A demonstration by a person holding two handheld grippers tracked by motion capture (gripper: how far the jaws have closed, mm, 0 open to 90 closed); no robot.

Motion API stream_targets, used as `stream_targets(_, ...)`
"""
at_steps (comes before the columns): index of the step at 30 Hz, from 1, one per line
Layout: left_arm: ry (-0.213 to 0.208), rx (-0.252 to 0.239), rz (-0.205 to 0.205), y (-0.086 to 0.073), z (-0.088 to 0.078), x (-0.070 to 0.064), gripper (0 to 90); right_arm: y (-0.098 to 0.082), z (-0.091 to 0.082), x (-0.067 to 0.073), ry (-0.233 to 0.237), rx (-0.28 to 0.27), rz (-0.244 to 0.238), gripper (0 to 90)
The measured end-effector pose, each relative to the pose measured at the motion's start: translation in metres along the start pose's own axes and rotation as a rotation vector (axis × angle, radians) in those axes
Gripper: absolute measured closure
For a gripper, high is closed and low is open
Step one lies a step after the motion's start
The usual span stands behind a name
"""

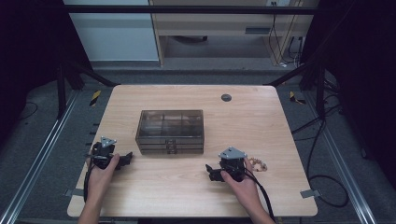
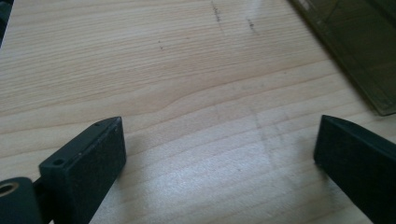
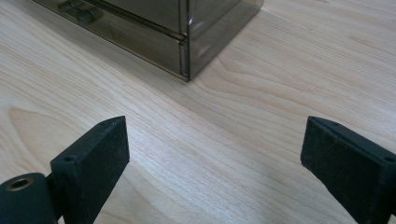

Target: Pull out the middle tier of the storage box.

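Smoky drawer box (image 1: 170,131) mid-table (image 1: 261,116); left gripper (image 1: 125,160) and right gripper (image 1: 211,171) near front edge, both jaws wide, empty. Beaded bracelet (image 1: 257,164) just beside right gripper.

Light wooden surface (image 1: 154,186) with rounded corners. At its middle, a smoky transparent drawer box (image 1: 170,131). Toward the far edge, a round grey grommet (image 1: 226,97). Near the right edge, by the near corner, a small pale beaded ring (image 1: 258,164).
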State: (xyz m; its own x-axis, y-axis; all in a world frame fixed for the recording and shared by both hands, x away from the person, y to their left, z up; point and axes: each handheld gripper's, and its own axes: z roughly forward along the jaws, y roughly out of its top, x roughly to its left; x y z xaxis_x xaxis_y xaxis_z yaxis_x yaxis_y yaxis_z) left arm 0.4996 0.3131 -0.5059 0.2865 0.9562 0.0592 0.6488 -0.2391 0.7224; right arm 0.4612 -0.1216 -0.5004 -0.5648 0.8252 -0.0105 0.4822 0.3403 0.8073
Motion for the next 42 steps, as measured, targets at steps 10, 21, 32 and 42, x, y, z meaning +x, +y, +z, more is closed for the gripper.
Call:
stream_targets(10,0.062,-0.106,0.144,0.007,-0.034,-0.03,4.1,0.0,-0.005,-0.001,0.016,0.013,-0.056,8.3)
stream_targets(21,0.138,-0.208,0.395,0.01,-0.062,-0.089,6.4,0.003,-0.009,-0.005,0.025,0.022,-0.046,8.3)
stream_targets(32,0.221,-0.286,0.585,0.011,-0.073,-0.12,19.2,0.004,-0.012,-0.015,0.02,0.027,-0.002,8.4)
stream_targets(42,0.22,-0.284,0.774,0.01,-0.068,-0.159,29.3,0.006,-0.018,-0.016,0.032,0.021,-0.012,8.4)
